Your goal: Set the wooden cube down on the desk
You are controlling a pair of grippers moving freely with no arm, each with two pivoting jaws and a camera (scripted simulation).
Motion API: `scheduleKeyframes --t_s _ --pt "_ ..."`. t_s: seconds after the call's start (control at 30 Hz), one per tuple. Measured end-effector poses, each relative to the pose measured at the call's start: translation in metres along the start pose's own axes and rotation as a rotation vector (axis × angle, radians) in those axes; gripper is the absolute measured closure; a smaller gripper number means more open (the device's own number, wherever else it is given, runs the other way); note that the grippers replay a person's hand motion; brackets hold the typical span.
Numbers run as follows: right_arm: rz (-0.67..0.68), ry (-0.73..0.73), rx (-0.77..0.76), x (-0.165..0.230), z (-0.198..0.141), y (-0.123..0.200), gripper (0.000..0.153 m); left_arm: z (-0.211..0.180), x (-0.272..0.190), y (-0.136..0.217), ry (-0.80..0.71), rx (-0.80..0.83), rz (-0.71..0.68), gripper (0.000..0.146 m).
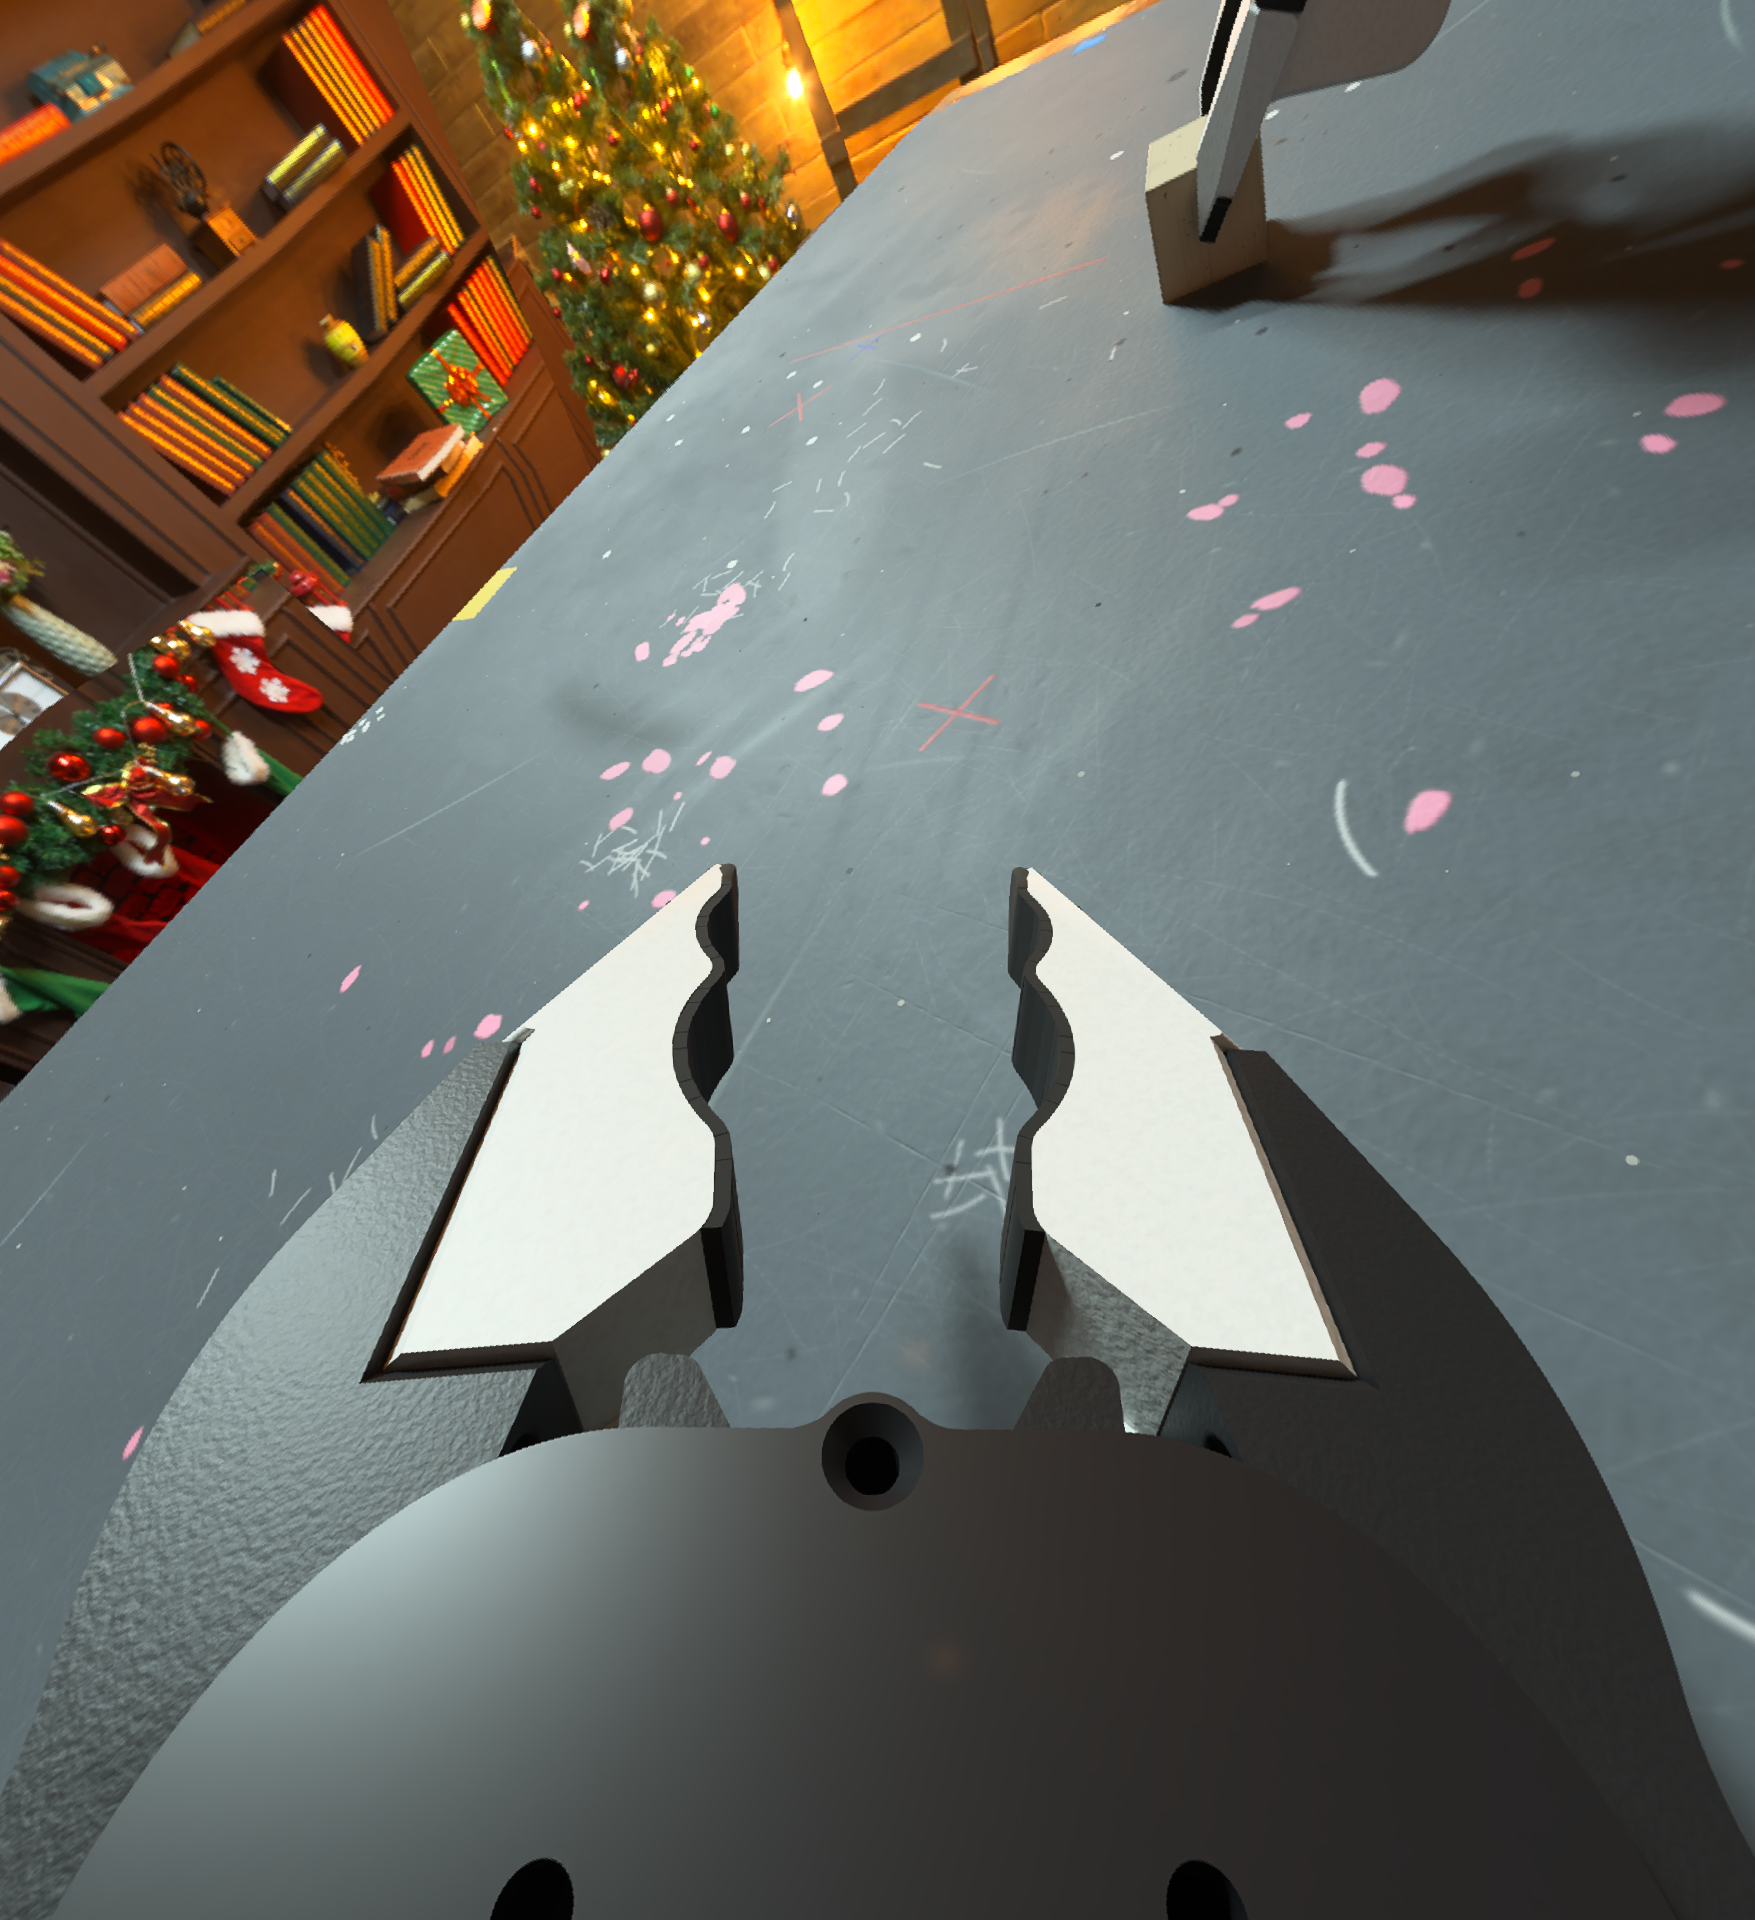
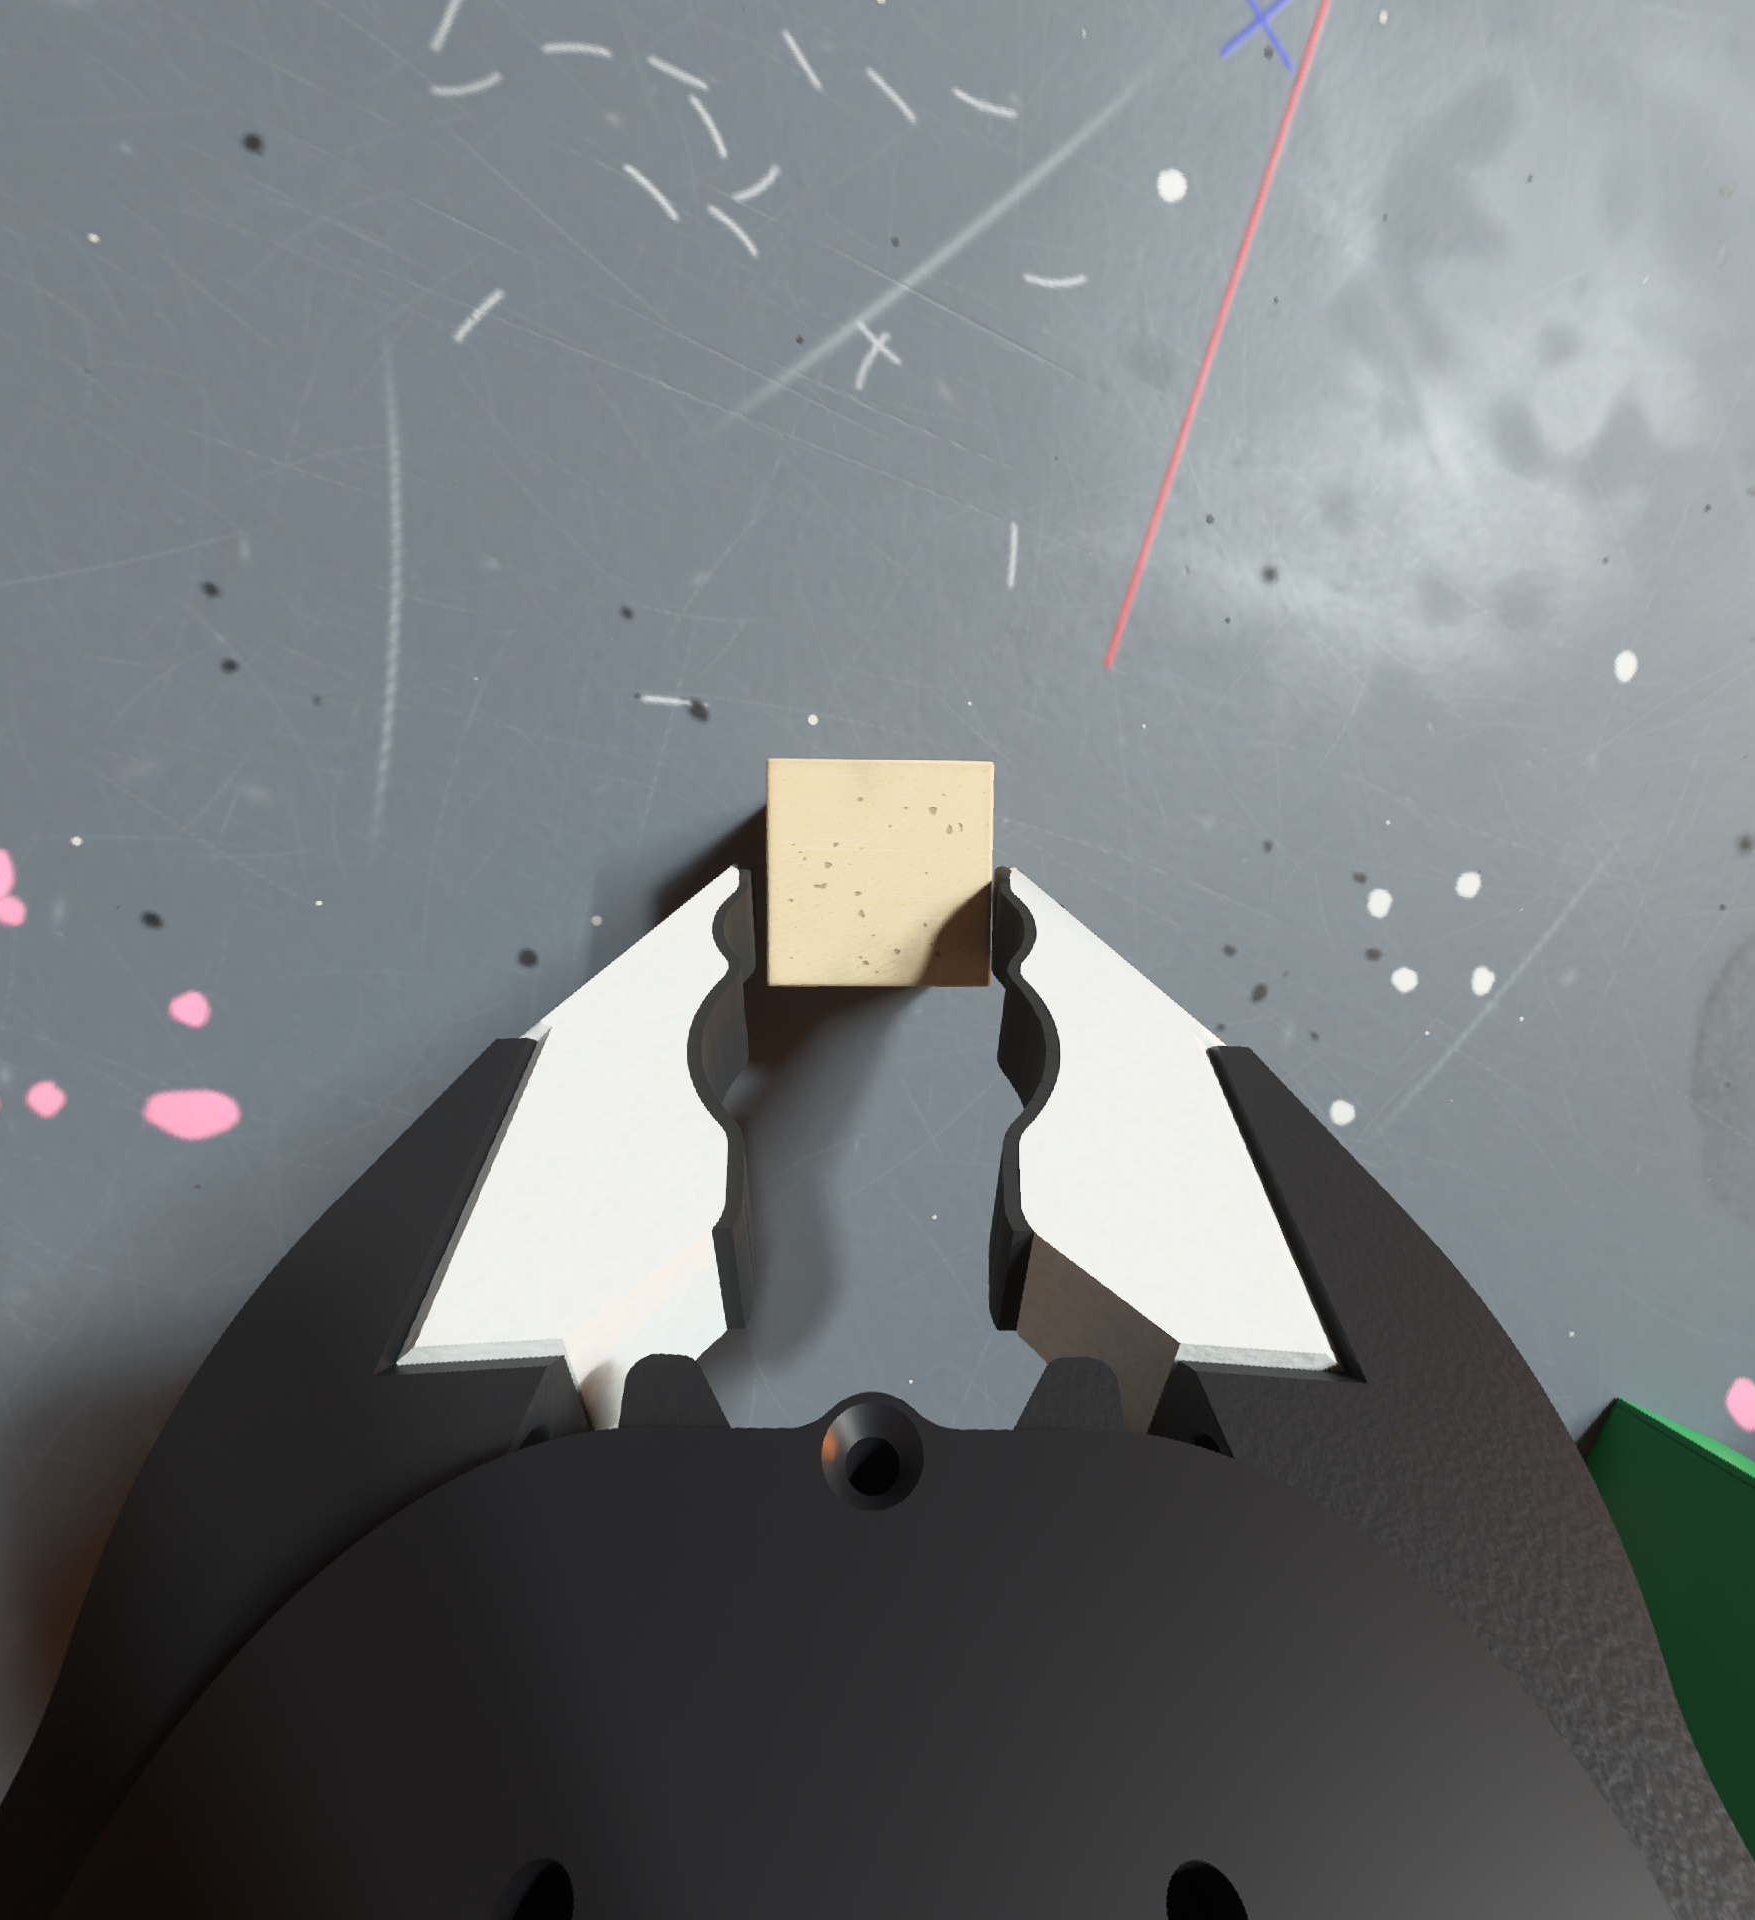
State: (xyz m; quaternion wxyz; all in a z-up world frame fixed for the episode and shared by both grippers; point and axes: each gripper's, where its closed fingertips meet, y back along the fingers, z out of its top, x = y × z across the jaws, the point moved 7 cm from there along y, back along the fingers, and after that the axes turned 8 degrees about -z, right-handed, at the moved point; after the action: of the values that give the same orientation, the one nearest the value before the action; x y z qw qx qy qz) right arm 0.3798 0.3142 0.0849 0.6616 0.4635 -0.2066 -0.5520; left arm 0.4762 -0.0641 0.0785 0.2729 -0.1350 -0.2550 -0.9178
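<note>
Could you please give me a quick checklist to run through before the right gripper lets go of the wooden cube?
1. Wooden cube between the right gripper fingers: ok, tips bracket both sides.
2. Cube resting on the desk: ok, in the left wrist view the cube meets its shadow on the desk.
3. Cube level: ok, its top face looks square.
4. Fingers pressing or already slack: cannot tell.
5. Left gripper out of the way: ok, open and far off.
6. Green object clear of the retreat: cannot tell.
</note>
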Motion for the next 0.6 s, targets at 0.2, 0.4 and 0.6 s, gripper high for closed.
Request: scheduleKeyframes --t_s 0.2,0.4,0.6 --pt "0.001 0.01 -0.062 0.004 0.008 0.026 0.101 -0.001 0.0 -0.001 0.0 0.012 -0.007 0.094" --pt "-0.033 0.042 -0.219 0.023 0.038 0.091 0.1 -0.001 0.0 -0.001 0.002 0.016 -0.008 0.093" --pt "0.114 0.128 -0.486 0.101 0.071 0.145 0.1 -0.002 0.001 -0.001 0.013 0.019 -0.008 0.094"
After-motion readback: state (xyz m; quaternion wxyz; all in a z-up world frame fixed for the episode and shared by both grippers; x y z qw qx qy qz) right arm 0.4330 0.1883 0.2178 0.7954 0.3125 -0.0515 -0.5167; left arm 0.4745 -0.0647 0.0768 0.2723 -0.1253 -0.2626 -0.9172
